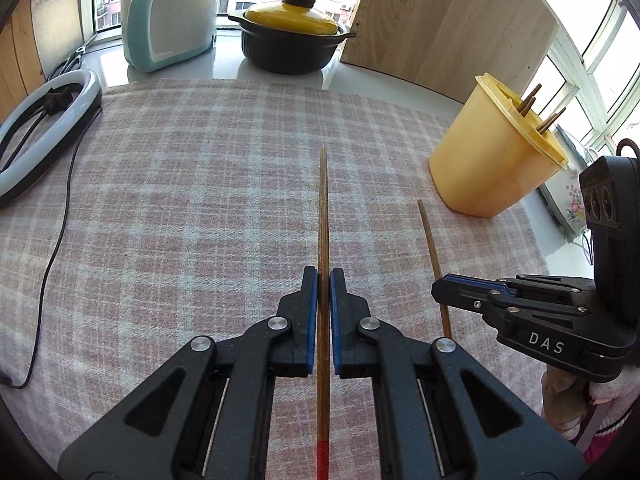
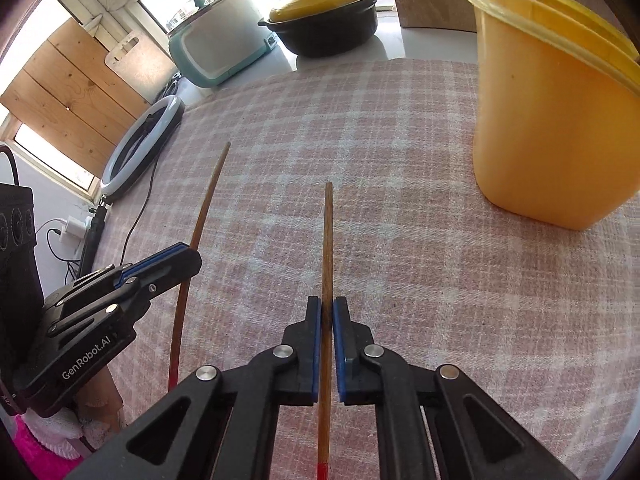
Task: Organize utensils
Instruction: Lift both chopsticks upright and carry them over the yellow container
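Chopsticks are the things being sorted, and each hand-held gripper pinches one. The left hand-held gripper (image 1: 324,288) is closed tight on a long brown wooden chopstick with a red end (image 1: 323,216). Its blue pads (image 1: 313,320) press on both sides of the stick, which points forward over the cloth. The right hand-held gripper (image 2: 327,312) is closed the same way on a second brown wooden chopstick with a red end (image 2: 327,240). The two grippers sit side by side, near each other but apart.

Under them lies a pink and white checked cloth (image 1: 180,200) that covers the worktop. On the cloth, ahead and to the right, stands a tall yellow plastic holder (image 1: 496,160). A few more brown chopsticks (image 1: 536,110) poke up out of its top; I cannot tell how many for sure.

At the left edge of the cloth rests a white ring light (image 1: 44,128) with a black cord. Past the cloth, by the window, sit a black pot with a yellow lid (image 1: 292,36) and a white and teal cooker (image 1: 170,20). A pale wooden board (image 1: 448,24) stands behind the holder.
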Demonstrator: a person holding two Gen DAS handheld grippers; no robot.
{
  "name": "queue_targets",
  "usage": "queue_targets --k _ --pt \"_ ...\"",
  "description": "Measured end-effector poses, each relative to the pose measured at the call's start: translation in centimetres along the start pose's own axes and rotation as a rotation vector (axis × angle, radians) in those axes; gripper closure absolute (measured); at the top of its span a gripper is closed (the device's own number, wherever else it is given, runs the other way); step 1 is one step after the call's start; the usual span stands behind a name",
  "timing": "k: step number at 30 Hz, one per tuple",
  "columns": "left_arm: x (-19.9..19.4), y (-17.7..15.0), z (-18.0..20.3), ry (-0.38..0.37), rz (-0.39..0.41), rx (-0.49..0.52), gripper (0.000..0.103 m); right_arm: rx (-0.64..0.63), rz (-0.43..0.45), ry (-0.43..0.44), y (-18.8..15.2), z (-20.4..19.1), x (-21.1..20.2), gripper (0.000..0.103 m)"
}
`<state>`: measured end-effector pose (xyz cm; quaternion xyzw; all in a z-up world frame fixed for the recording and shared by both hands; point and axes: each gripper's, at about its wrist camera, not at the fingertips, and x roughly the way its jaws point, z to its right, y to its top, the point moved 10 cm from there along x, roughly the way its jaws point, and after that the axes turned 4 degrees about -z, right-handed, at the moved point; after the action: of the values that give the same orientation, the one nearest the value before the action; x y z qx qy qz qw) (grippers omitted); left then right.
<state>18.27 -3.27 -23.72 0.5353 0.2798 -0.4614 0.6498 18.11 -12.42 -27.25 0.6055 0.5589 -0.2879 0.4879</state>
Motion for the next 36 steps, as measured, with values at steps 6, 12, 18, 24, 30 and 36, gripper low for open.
queue_targets --k 6,12,18,24,30,36 --pt "-1.6 0.4 1.1 -0.011 0.044 0.005 0.099 0.029 0.073 0.028 -0.6 1.1 -2.7 0.100" --pt "-2.9 0.8 2.4 -0.030 0.080 0.005 0.099 0.052 0.144 0.023 -1.4 2.3 -5.1 0.100" --pt "-4.0 1.9 4.3 -0.069 0.112 0.011 0.099 0.067 0.225 0.015 -1.7 3.9 -8.3 0.100" --pt "-5.5 3.1 6.7 -0.118 0.148 0.024 0.099 0.096 0.303 0.023 -1.9 5.4 -11.7 0.100" --pt "-7.1 5.1 9.0 -0.165 0.202 0.029 0.099 0.108 0.389 0.014 -1.5 6.8 -15.3 0.100" --pt "-7.7 7.4 11.3 -0.199 0.252 0.025 0.099 0.124 0.460 0.016 -0.4 8.3 -18.6 0.100"
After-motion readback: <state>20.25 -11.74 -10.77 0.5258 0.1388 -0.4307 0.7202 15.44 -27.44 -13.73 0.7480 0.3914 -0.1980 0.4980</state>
